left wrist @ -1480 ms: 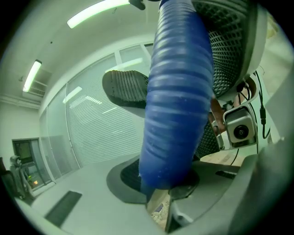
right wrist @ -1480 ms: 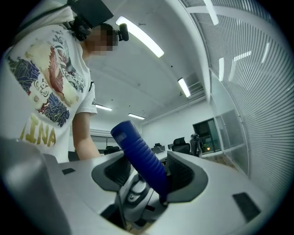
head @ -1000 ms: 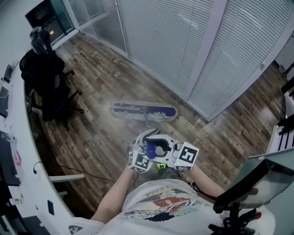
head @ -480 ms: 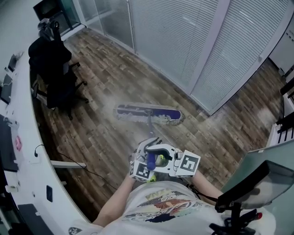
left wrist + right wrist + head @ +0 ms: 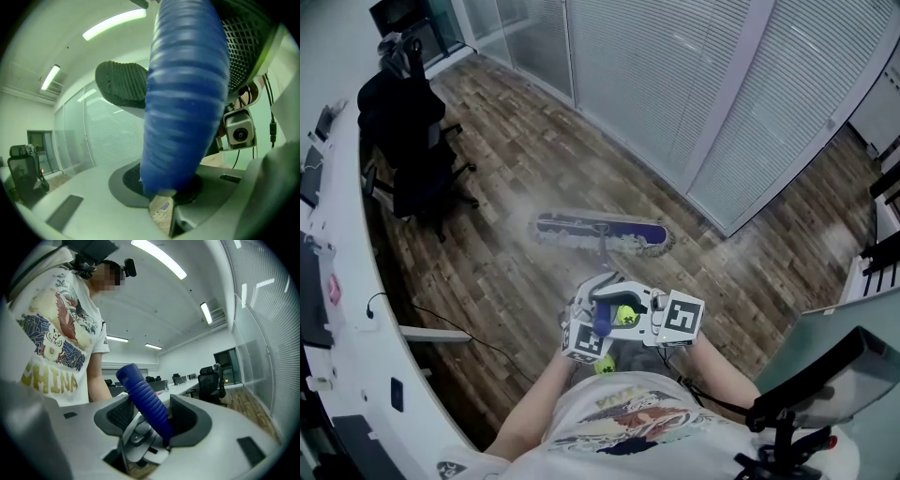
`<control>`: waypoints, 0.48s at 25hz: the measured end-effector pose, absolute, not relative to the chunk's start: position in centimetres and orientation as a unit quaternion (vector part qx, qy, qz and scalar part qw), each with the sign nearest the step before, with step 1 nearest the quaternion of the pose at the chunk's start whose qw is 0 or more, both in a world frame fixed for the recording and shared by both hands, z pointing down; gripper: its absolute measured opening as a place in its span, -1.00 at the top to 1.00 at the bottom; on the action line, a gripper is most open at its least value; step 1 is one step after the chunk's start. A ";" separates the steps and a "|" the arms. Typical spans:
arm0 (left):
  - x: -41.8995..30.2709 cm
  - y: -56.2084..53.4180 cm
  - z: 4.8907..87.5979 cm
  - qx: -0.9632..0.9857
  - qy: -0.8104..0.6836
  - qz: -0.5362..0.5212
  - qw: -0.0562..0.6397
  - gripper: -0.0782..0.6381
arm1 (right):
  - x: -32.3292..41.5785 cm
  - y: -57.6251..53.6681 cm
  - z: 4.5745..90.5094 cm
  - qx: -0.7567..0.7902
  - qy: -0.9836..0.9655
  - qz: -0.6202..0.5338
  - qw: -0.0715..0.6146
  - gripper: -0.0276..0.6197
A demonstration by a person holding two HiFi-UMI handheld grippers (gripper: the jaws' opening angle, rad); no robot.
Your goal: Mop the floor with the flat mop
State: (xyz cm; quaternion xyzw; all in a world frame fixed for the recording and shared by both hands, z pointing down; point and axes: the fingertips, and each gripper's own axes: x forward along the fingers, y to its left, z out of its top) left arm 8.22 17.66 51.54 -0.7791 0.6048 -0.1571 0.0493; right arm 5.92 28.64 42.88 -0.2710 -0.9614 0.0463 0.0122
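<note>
The flat mop head (image 5: 600, 232), blue with a grey fringe, lies flat on the wood-plank floor (image 5: 506, 159), a little way out from the blinds. Its handle rises toward me and ends in a blue ribbed grip (image 5: 602, 319). My left gripper (image 5: 589, 328) and right gripper (image 5: 661, 319) are side by side just in front of my chest, both shut on that grip. In the left gripper view the blue grip (image 5: 185, 93) fills the space between the dark pads (image 5: 122, 84). In the right gripper view the blue grip (image 5: 145, 404) slants up between the mesh pads (image 5: 187, 417).
A black office chair (image 5: 408, 141) stands at the upper left, beside a long curved white desk (image 5: 347, 309). A glass wall with blinds (image 5: 675, 84) closes off the far side. A cable (image 5: 478, 347) trails over the floor by the desk. A monitor (image 5: 825, 375) stands at the lower right.
Both grippers have shifted together with the handle, and the mop head has slid a little to the right over the planks. Little has moved in the last half second.
</note>
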 end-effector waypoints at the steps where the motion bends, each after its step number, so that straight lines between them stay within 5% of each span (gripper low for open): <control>1: 7.8 17.1 51.4 -0.777 0.608 -0.155 0.049 0.63 | 5.7 28.0 42.7 -0.274 -0.961 0.047 0.011 0.18; 12: 3.9 6.8 52.0 -0.749 0.641 -0.164 0.036 0.63 | 2.8 17.9 43.6 -0.330 -0.944 0.025 0.014 0.18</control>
